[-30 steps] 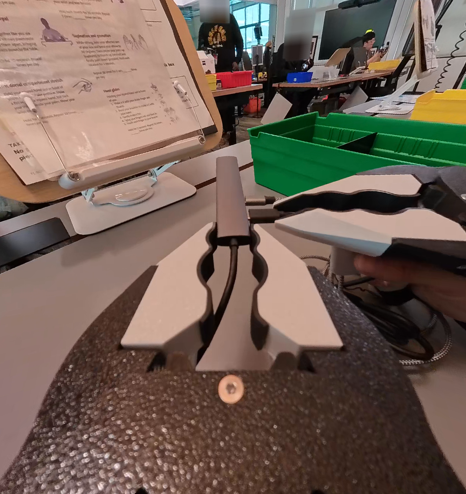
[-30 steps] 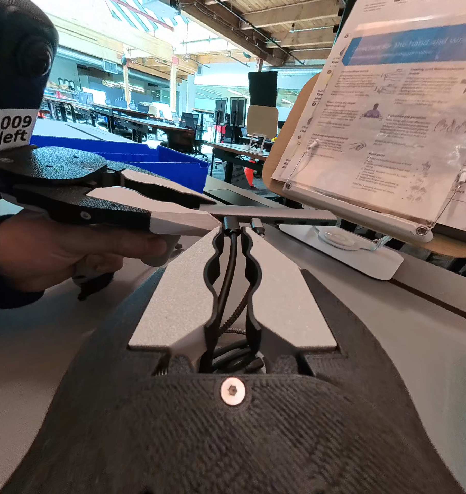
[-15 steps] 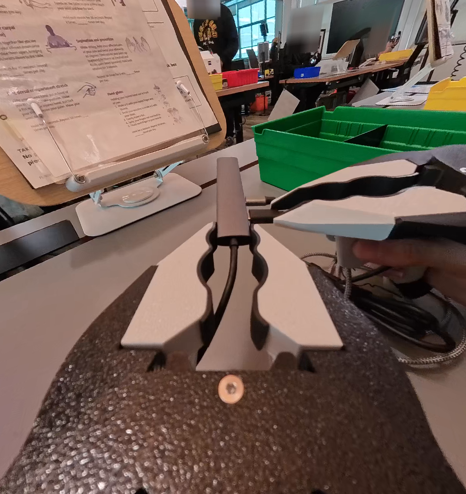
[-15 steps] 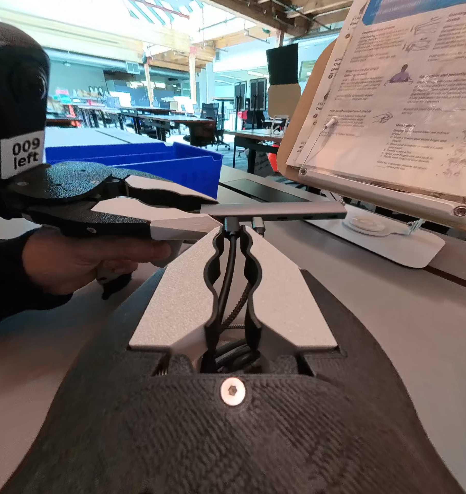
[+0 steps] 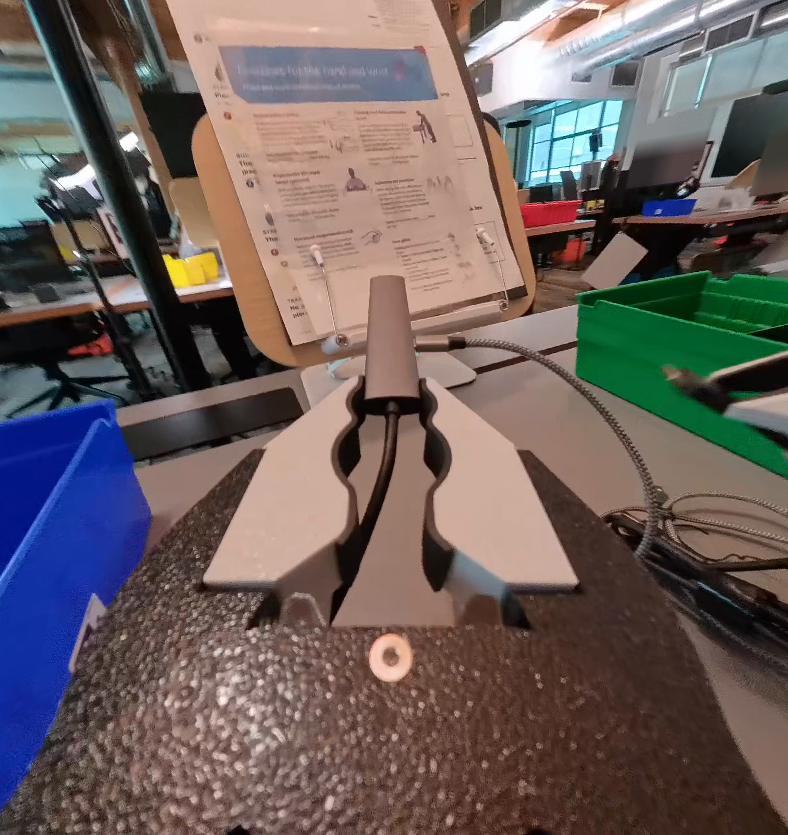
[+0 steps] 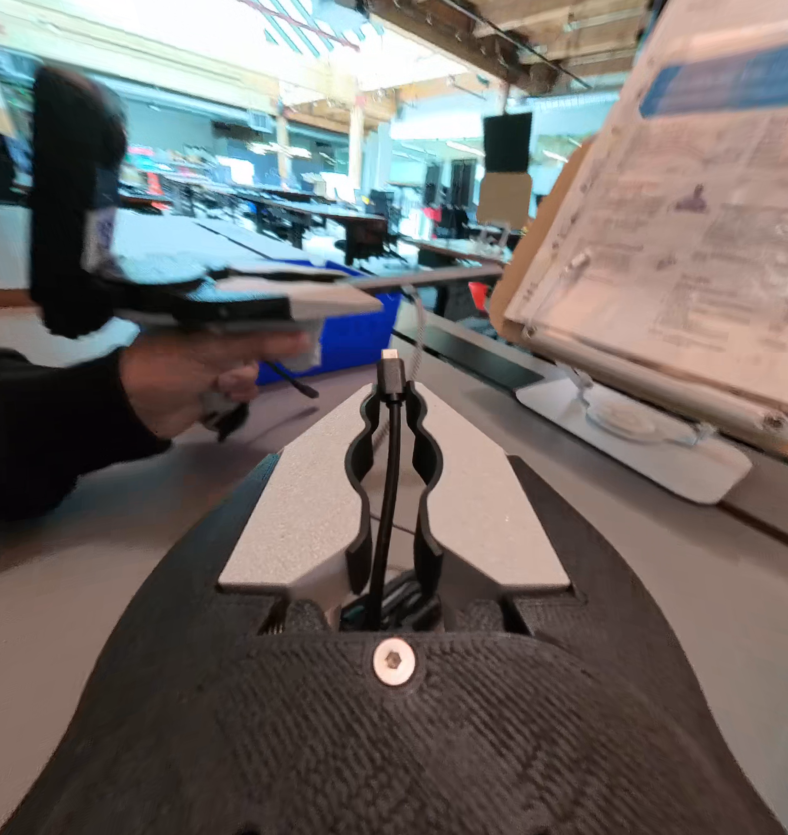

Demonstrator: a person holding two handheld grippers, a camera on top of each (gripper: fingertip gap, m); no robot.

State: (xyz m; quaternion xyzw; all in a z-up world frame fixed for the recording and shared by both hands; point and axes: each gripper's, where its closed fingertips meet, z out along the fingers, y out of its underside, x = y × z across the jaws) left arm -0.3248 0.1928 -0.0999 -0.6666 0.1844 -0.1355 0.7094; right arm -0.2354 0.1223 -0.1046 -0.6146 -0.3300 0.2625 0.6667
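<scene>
So the left gripper (image 5: 391, 397) is clamped down tight on the near end of a slim grey hub (image 5: 389, 343), with the hub's own black lead (image 5: 383, 474) running back through the gap between the fingers. Looks like it's pinched right at the cable end so the long body sticks out forward and the side ports stay reachable. A braided cable (image 5: 577, 388) is plugged into the hub's right side and droops down to a messy pile of cords (image 5: 708, 542) on the grey table (image 5: 541, 424).

The right gripper (image 6: 391, 388) is closed on a black plug (image 6: 391, 372), gripped low on its body so the metal tip pokes out past the fingertips, its thin cord trailing back between the fingers. The plug is not in the hub; there's clear space between them, and in the left wrist view the right gripper sits off to the side, blurry, in front of the green bin (image 5: 681, 334). From the right wrist view the left gripper and the hand (image 6: 193, 384) holding it are up and to the left, hub held roughly level above the table.

Further out: a blue bin (image 5: 44, 519) on the left, and a document stand (image 5: 360, 180) with printed sheets right behind the hub.
</scene>
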